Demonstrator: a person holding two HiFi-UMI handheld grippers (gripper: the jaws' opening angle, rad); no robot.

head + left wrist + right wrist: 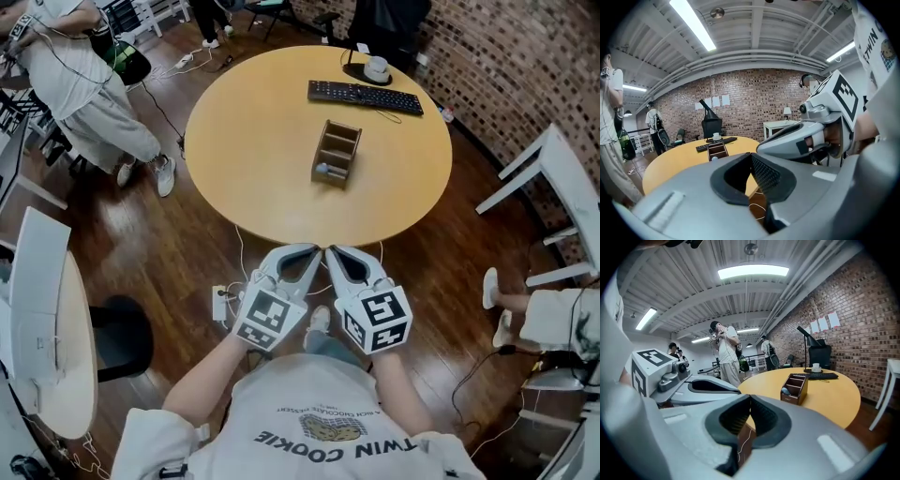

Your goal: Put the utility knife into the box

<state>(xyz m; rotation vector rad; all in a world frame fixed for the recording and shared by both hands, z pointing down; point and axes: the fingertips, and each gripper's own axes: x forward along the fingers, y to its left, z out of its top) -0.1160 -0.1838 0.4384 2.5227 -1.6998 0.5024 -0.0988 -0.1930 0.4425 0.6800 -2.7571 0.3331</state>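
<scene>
1. The left gripper [309,255] and right gripper [334,255] are held low against the person's body, short of the table [253,141] edge. Their tips sit side by side, all but touching. I read this as a rest pose, since neither reaches toward anything.
2. Both claws are closed and empty. In each gripper view the ribbed pads [764,172] meet, with nothing caught between them.
3. The box [337,153] stands near the middle of the table, well apart from both grippers, with one short end facing the person. It is wooden, open-topped and split by dividers, so things go in from above.
4. The knife [323,170], as I judge it, lies in the compartment nearest the person. Only a small, rounded blue-grey end shows just behind the low front wall. It is too small to make out a blade or slider, so the name is a guess. Nothing else like a knife lies on the bare tabletop.
5. A keyboard [366,96] and a cup [376,67] sit beyond the box, clear of it.
6. With the grippers parked and empty, and that thing already inside, the task looks finished — if the blue-grey thing really is the knife.
</scene>
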